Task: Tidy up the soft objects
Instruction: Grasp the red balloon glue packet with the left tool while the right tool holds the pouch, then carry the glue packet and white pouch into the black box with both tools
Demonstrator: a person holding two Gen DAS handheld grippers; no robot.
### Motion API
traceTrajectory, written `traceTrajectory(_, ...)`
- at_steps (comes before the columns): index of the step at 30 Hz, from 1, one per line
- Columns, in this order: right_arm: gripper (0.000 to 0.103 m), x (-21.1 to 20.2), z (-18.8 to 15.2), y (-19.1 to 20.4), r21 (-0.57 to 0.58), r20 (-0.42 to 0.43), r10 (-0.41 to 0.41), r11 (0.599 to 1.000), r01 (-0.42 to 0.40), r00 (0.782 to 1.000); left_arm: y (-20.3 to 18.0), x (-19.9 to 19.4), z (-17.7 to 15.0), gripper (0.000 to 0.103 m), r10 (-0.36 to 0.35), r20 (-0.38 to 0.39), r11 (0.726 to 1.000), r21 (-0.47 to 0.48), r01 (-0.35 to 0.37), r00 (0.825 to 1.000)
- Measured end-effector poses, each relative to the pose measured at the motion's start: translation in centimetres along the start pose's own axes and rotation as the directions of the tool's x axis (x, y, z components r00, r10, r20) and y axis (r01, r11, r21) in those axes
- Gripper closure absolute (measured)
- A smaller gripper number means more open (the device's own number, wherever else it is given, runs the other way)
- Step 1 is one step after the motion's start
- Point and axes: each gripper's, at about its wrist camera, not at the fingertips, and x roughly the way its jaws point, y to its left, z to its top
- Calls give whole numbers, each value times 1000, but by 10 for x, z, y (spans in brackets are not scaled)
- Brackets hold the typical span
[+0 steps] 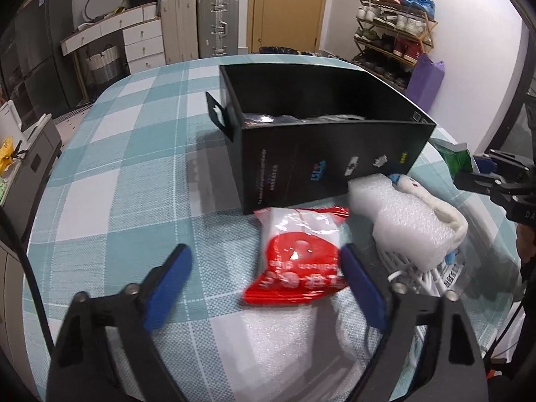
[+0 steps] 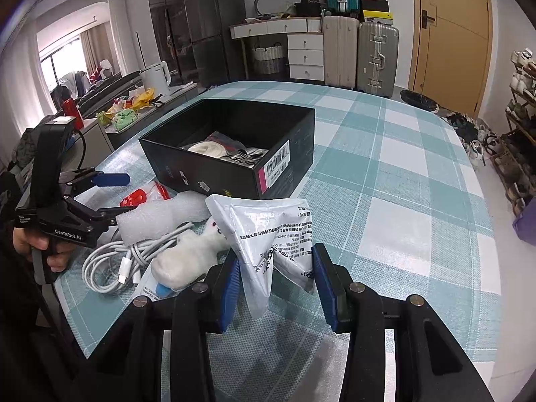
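Observation:
A black shoebox (image 1: 321,154) stands open on the checked tablecloth; it also shows in the right wrist view (image 2: 234,171) with white and dark soft items inside. In front of it lie a red-and-white packet (image 1: 298,261), a white foam block (image 1: 405,221), a white plush toy (image 2: 191,258) and a coiled white cable (image 2: 110,264). My left gripper (image 1: 264,288) is open, with the red packet between its fingers on the table. My right gripper (image 2: 276,284) is partly closed around a white printed plastic bag (image 2: 271,231), which stands crumpled between its pads.
The table edge (image 2: 77,321) runs close on the left side of the right wrist view. A green package (image 1: 455,157) lies behind the foam. Suitcases (image 2: 358,53), drawers and a shoe rack (image 1: 392,33) stand around the room.

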Motion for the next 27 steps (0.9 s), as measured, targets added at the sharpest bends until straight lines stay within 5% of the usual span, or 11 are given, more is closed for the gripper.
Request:
traceTrajectory(7,62,-1,0,0,-6,8,1,1000,-1,1000,-11,-6,-1,62,-44,14,998,52,44,999)
traceTrajectory(27,62,-30,9,10,-30,86,-19,999,21,996,-8,-65,12,62,-70,205,996,63,58,976)
